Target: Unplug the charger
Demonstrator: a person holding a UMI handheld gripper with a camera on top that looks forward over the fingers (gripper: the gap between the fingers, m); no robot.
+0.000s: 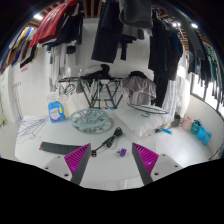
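Currently, through the gripper view, my two-finger gripper with magenta pads (112, 157) hangs with fingers apart and nothing between them. At twelve o'clock just ahead lies a small black charger with its dark cable (110, 137) on the white tabletop (150, 128). Beyond it sits a round glass dish (92, 119); at ten o'clock, a blue bottle (57, 110). I judge the risk is pinching the cable rather than the plug body, dragging it sideways.
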